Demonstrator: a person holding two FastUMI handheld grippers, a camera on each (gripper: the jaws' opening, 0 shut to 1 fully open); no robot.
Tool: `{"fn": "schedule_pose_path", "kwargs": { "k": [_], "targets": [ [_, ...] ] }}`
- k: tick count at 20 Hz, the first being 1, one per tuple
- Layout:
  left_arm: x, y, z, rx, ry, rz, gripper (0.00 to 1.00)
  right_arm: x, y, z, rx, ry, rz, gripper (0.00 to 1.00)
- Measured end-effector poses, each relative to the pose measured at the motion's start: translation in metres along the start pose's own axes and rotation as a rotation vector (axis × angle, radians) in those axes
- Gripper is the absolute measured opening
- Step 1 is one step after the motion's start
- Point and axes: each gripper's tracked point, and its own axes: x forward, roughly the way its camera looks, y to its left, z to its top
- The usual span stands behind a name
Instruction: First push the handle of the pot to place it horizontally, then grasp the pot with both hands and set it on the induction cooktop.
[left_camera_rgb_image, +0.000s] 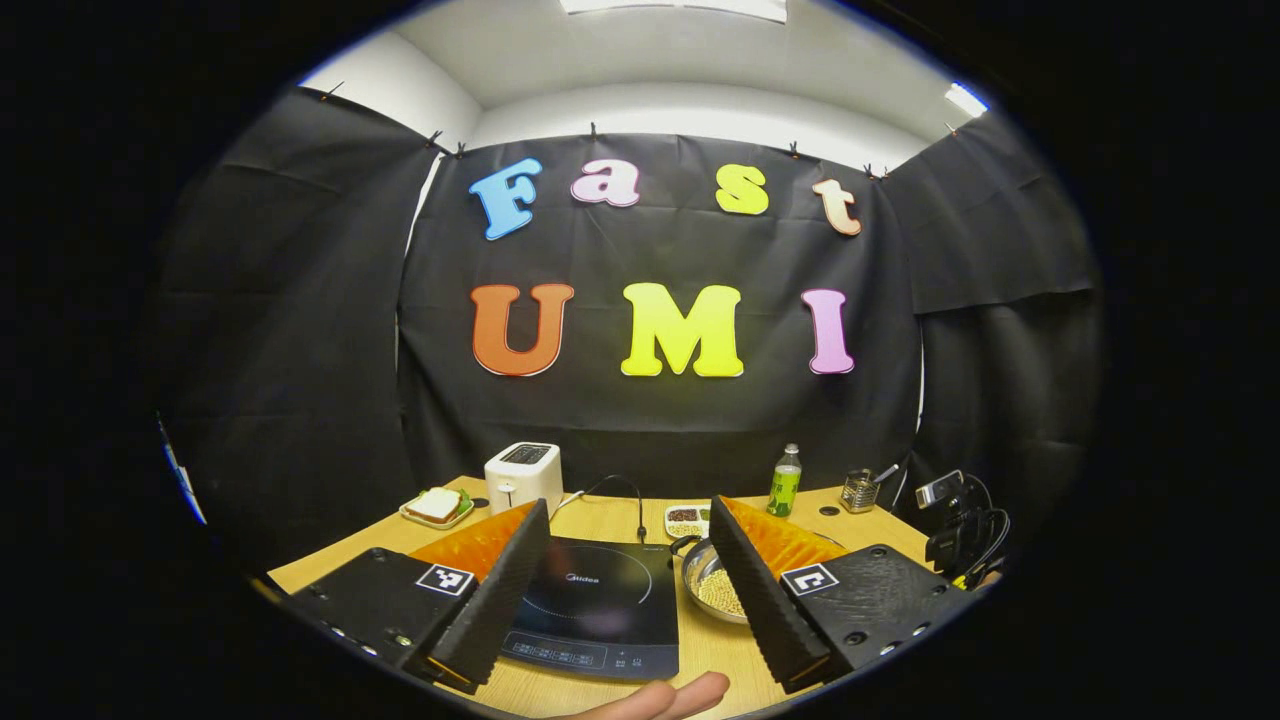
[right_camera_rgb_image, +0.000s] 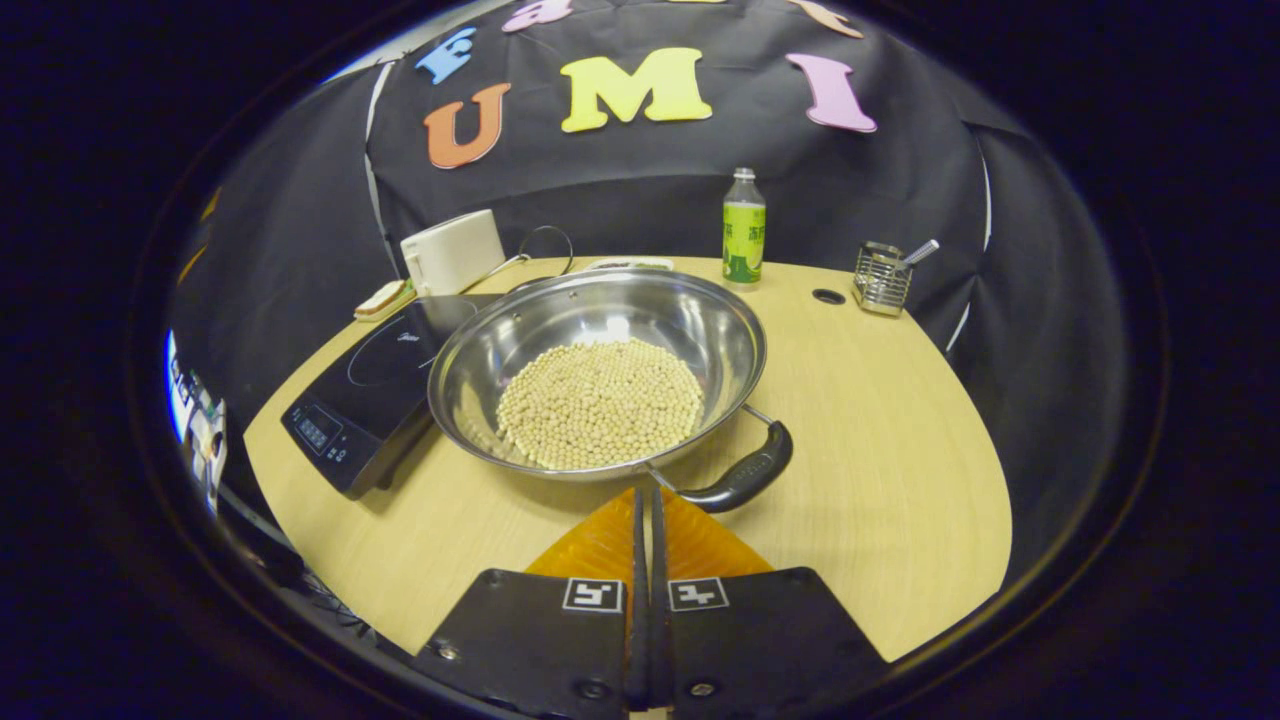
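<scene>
Right gripper (right_camera_rgb_image: 645, 495): fingers closed together, empty, tips just short of the pot (right_camera_rgb_image: 597, 372) rim at 12 o'clock. Pot: round polished steel bowl holding pale round beans (right_camera_rgb_image: 600, 402); black curved handle (right_camera_rgb_image: 745, 478) at 4 o'clock; glossy black induction cooktop (right_camera_rgb_image: 372, 390) at 9 o'clock. Left gripper (left_camera_rgb_image: 630, 515): ribbed fingers spread wide, empty, above the cooktop.

On the table (right_camera_rgb_image: 880, 480), the pot (right_camera_rgb_image: 600, 375) sits just right of the cooktop (right_camera_rgb_image: 375, 385), beans (right_camera_rgb_image: 600, 405) in it. Behind stand a toaster (right_camera_rgb_image: 452, 252), bottle (right_camera_rgb_image: 743, 228) and caddy (right_camera_rgb_image: 882, 277), left to right.
</scene>
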Motion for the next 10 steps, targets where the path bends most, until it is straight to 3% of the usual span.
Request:
{"fn": "schedule_pose_path", "kwargs": {
  "k": [1,10],
  "targets": [
    [0.004,0.0,0.001,0.004,0.0,-0.002,0.95,0.001,-0.004,0.002,0.006,0.001,-0.003,0.01],
    [0.033,-0.011,-0.004,-0.003,0.03,-0.021,0.96,0.015,-0.043,0.02,0.057,0.011,-0.046,0.04]
  ]
}}
